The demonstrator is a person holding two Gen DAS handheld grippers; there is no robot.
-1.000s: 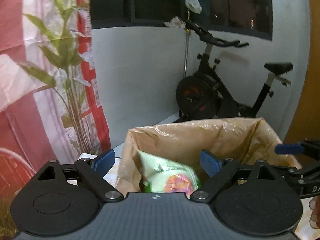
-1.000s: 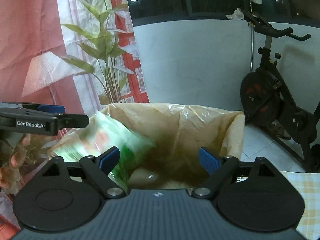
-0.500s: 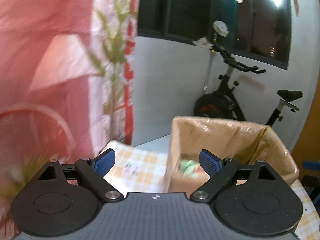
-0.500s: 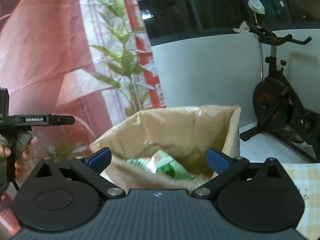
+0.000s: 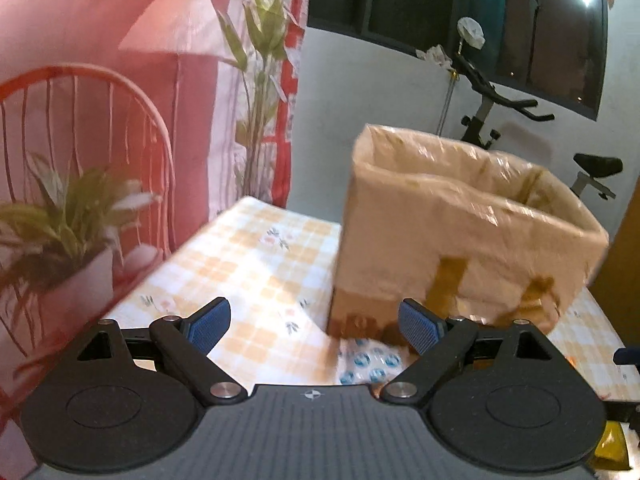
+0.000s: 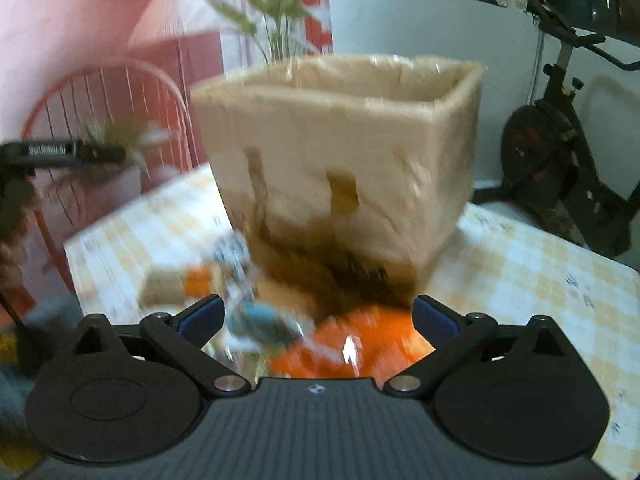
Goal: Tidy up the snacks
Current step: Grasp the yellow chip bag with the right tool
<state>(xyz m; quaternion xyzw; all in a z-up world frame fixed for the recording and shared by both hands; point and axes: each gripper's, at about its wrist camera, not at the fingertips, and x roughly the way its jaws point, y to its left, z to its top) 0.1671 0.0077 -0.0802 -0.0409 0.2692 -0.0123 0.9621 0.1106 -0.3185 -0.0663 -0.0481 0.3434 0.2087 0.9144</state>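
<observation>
Both tongs, left [image 5: 316,326] and right [image 6: 316,314], gape empty over packets [image 6: 352,344] lying on the desk [image 5: 248,264] near the box [image 6: 340,160], seemingly lining up another pick.

Each gripper [image 5: 314,326] is black ribbed plastic with silver screws behind blue-padded fingers [image 5: 209,323]; white lettering marks one.

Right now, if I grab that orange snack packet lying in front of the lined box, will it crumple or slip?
The orange packet looks like glossy film with a bright glare spot, so it may be slippery. It sags flat against the tablecloth, so it is probably floppy and light and will likely crumple. The view is blurred, so this is uncertain.
</observation>
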